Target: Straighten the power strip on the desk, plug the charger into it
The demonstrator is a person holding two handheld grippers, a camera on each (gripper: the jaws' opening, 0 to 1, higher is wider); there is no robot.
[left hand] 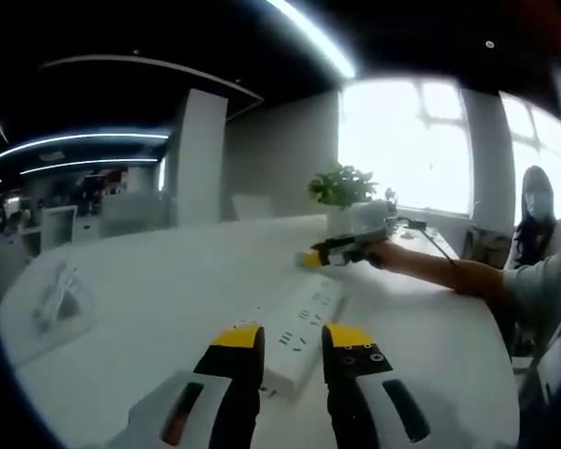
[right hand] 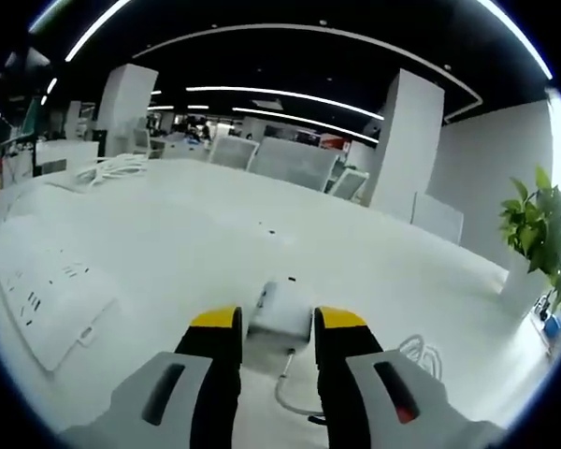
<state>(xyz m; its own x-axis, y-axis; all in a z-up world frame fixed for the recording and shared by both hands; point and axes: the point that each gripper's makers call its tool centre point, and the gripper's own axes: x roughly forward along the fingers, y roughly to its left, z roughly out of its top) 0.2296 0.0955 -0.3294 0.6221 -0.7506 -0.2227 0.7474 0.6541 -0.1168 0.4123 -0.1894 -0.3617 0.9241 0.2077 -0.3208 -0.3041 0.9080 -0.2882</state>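
A long white power strip [left hand: 304, 323] lies on the white desk [left hand: 168, 281], running away from me. Its near end sits between the yellow-tipped jaws of my left gripper [left hand: 294, 339], which press against its sides. The same strip [right hand: 47, 304] shows flat at the left of the right gripper view. My right gripper [right hand: 279, 323] is shut on a white boxy charger [right hand: 282, 311], whose cable [right hand: 294, 398] curls back under the jaws. In the left gripper view the right gripper [left hand: 332, 251] hovers past the strip's far end, held by a person's arm [left hand: 449, 271].
A potted plant [left hand: 341, 187] [right hand: 538, 234] stands near the desk's far edge by the window. A loose coil of white cable [right hand: 421, 355] lies right of the charger. More white cable and a stand [left hand: 56, 295] sit at the far left. A person [left hand: 538, 224] sits at the right.
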